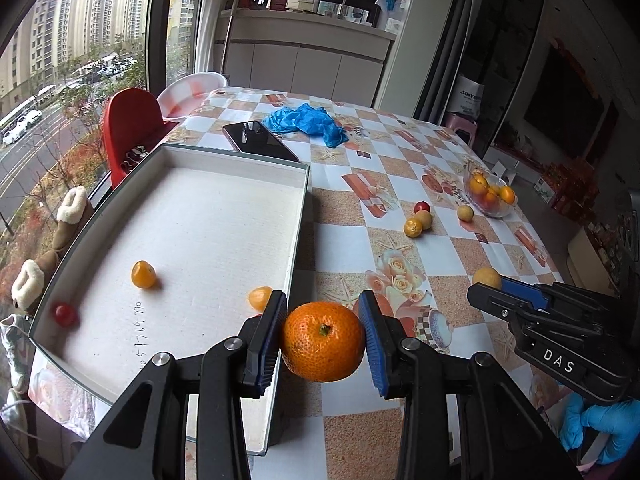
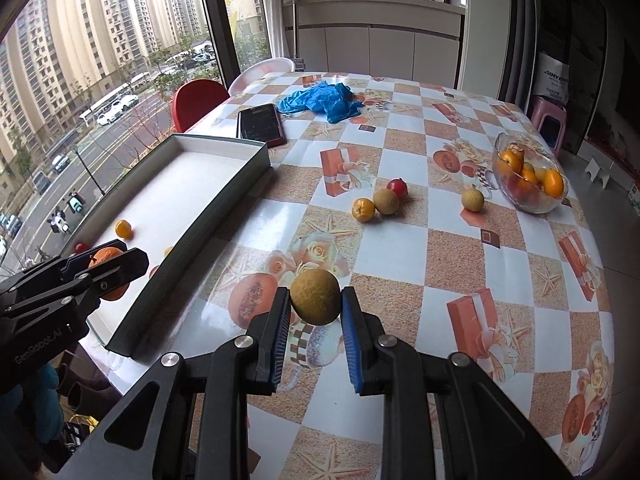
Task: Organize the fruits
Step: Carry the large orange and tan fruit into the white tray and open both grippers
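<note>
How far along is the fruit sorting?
Done: three small fruits lie in the tray. In hand: left gripper holds an orange, right gripper a tan fruit. Left: four loose fruits by the glass bowl.

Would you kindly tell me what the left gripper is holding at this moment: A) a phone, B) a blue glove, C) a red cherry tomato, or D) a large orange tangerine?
D: the left gripper has its blue pads pressed on either side of a large orange tangerine by the white tray's edge.
</note>
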Motion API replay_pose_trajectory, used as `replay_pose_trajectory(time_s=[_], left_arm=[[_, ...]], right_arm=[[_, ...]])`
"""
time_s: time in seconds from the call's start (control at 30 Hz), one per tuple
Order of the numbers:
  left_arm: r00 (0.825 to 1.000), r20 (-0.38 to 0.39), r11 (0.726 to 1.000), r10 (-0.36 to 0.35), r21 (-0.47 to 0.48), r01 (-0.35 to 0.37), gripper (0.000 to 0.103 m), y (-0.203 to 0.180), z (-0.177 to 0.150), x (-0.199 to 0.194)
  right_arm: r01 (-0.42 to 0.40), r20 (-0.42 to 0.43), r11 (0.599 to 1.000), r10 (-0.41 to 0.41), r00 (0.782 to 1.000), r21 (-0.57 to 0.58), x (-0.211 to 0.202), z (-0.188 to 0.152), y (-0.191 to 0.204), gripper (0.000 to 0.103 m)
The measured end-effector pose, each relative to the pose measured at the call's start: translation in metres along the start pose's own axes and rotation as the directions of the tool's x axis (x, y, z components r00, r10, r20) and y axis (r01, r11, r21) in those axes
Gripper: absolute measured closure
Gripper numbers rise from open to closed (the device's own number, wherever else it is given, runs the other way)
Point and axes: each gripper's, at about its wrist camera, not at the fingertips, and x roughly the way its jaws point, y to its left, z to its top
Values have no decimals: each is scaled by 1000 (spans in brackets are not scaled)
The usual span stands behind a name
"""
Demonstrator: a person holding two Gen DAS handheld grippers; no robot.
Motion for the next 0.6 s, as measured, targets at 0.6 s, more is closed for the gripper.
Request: replay_pose_trajectory(time_s=[0.6], left_arm=[[999,21,998,40,-46,-39,64,37,1,0]], right_arm=[[-30,-25,997,28,999,-75,15,13,45,76]])
